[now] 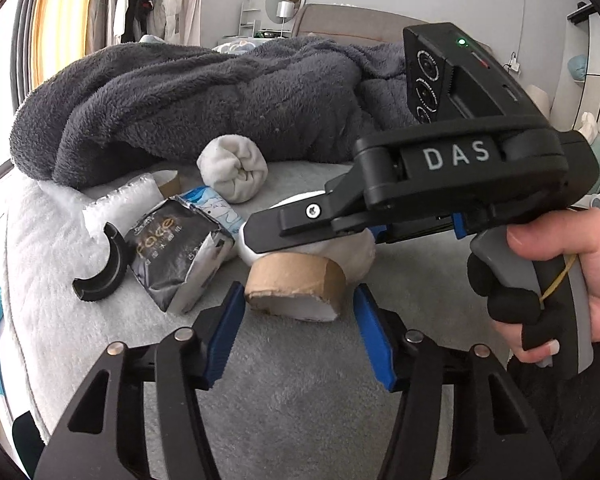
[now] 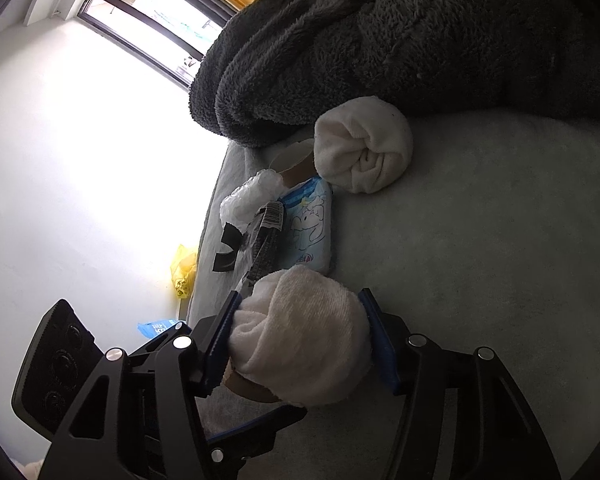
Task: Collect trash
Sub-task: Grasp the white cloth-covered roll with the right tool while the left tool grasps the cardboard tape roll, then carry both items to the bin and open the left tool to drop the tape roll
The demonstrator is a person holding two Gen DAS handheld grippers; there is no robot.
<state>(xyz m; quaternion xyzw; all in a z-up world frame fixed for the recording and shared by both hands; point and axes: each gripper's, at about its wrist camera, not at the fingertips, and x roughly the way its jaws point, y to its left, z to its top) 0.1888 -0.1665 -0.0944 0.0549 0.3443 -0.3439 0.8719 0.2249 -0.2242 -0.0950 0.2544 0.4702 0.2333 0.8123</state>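
Reference thing: cardboard roll [image 1: 296, 284], a squat brown ring lying on the pale grey bed cover [image 1: 300, 400]. All places are given from it.

Far left of the roll: black C-shaped clip [image 1: 100, 272], flat on the cover. Up and left of the roll, behind the clip: white bubble-wrap pouch [image 1: 116, 204].

Just left of the roll: black foil packet [image 1: 176, 256], crumpled, near the roll; contact cannot be told. Behind that packet: blue-and-white tissue pack [image 1: 216, 204] and a small cardboard tube [image 1: 170, 184], part hidden.

Behind the roll and slightly left: a loose rolled white sock [image 1: 232, 170] at the foot of the dark grey fleece blanket [image 1: 180, 100], which is heaped across the back.

At the roll: left gripper [image 1: 299, 290] is released. Its blue pads stand one on each side of the roll. The right-side pad is clearly apart from the cardboard; the left-side pad is at the roll's edge, contact not certain. Roll rests on the cover, not lifted.

Directly over the roll: right gripper [image 2: 300, 300], clenched on a second white sock bundle [image 2: 300, 340], pads pressing both its flanks. The bundle sits right against the far side of the roll.

Right of the roll: the person's hand [image 1: 572, 280], wrapped round the right gripper's grey handle.
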